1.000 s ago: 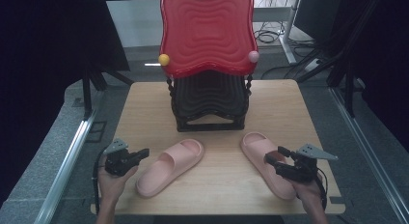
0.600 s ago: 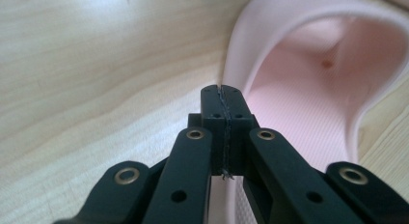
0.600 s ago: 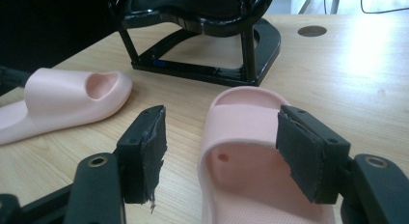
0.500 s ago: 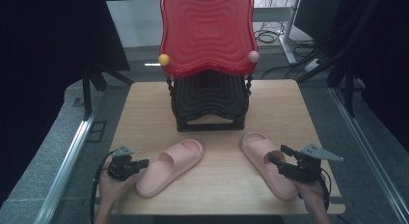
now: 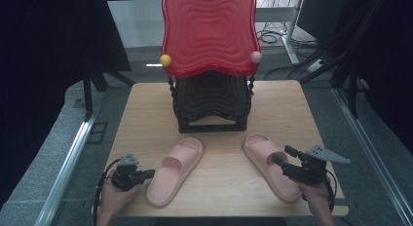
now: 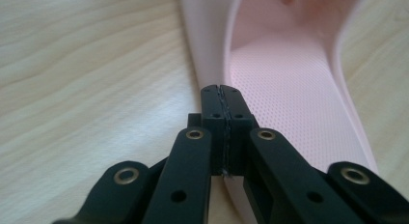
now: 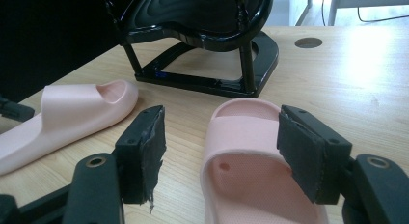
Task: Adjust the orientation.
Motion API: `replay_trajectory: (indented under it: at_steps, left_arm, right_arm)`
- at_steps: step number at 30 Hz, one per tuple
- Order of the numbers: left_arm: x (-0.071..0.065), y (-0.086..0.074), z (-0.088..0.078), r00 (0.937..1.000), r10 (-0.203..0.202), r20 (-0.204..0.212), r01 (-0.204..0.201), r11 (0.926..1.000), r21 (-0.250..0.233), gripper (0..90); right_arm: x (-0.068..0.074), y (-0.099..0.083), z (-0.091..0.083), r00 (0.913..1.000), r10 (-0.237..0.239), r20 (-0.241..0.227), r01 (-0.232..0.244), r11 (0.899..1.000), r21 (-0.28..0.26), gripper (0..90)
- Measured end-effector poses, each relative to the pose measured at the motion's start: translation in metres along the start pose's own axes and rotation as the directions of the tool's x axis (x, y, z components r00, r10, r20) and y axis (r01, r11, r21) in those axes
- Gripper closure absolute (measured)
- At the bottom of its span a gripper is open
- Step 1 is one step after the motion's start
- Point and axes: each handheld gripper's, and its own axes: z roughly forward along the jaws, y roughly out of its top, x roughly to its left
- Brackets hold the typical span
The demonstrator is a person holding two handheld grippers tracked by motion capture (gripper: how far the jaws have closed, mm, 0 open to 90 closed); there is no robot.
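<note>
Two pink slippers lie on the wooden table (image 5: 214,187). Beside the left slipper (image 5: 175,170) is my left gripper (image 5: 150,174), low over the table near the front edge. In the left gripper view its jaws (image 6: 223,91) are shut with nothing between them, and the tips rest at the slipper's (image 6: 289,79) side rim. My right gripper (image 5: 282,155) hovers over the heel end of the right slipper (image 5: 263,153). In the right gripper view it (image 7: 222,132) stands open, and that slipper (image 7: 246,120) lies between the pads (image 7: 144,151), which are apart from it.
A black tiered rack (image 5: 209,102) stands at mid-table, topped by a red wavy tray (image 5: 209,31) with a yellow ball (image 5: 165,60) and a pink ball (image 5: 255,56) at its sides. The rack (image 7: 202,40) and the other slipper (image 7: 77,113) lie ahead of the right gripper.
My left gripper has sunk toward the table's front edge, closer to the left slipper's heel. The right gripper has hardly moved.
</note>
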Motion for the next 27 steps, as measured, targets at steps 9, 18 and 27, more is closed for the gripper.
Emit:
replay_trajectory:
  at_steps: [9, 18, 27]
  left_arm:
    - [-0.028, -0.004, 0.008, 0.9977, 0.043, 0.053, -0.043, 0.999, 0.009, 89.5]
    - [-0.054, 0.004, 0.022, 0.9878, 0.114, 0.106, -0.118, 0.9924, 0.033, 89.3]
    - [-0.074, 0.013, 0.038, 0.9784, 0.154, 0.138, -0.158, 0.9872, 0.021, 88.5]
  right_arm:
    - [0.001, 0.0, 0.001, 1.0, 0.007, 0.002, -0.007, 1.0, 0.006, 34.4]
    - [0.002, 0.0, 0.002, 1.0, 0.003, 0.002, -0.003, 1.0, 0.012, 34.4]
    - [0.004, 0.0, 0.002, 1.0, -0.001, 0.001, 0.0, 1.0, 0.011, 34.4]
